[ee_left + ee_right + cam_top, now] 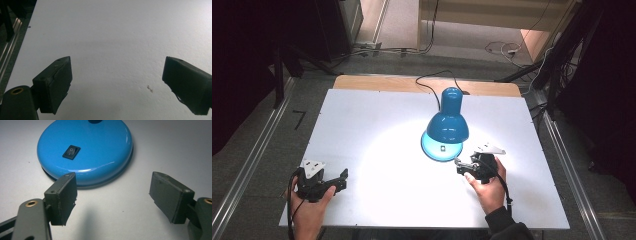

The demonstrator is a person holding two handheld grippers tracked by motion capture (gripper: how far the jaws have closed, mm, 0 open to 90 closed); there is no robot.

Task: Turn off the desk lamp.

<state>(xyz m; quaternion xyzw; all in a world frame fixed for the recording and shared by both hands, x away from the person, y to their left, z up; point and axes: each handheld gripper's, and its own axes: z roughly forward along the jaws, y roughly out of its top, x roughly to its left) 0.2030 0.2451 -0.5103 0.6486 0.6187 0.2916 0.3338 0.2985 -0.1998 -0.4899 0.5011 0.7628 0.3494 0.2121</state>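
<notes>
A blue desk lamp (pixel 447 125) stood a little right of the middle of the white tabletop (pixel 362 125), nearer the far edge than the near one, its shade bent down over its round base (pixel 85 152) and its light thrown in a bright pool toward the near-left. A black cord (pixel 432 82) ran from it off the far edge.

The right tongs (pixel 460 167) lay just beside the base on its near-right side, jaws spread wide and gripping nothing. In the right gripper view the left jaw sat at the rim of the base, whether touching or just short of it I could not tell, and the black rocker switch (pixel 71 152) lay on the base beyond that jaw.

The left tongs (pixel 343 180) rested near the near-left corner, well apart from the lamp, jaws likewise released, with bare tabletop between them in the left gripper view (pixel 117 75).

The step in hand looked like the approach to the switch, with the lamp lit. The next move probably called for lifting the right tongs over the rim, bringing one jaw tip down on the raised end of the rocker, and pressing squarely so the base did not slide. The left tongs could stay idle or steady the base.
</notes>
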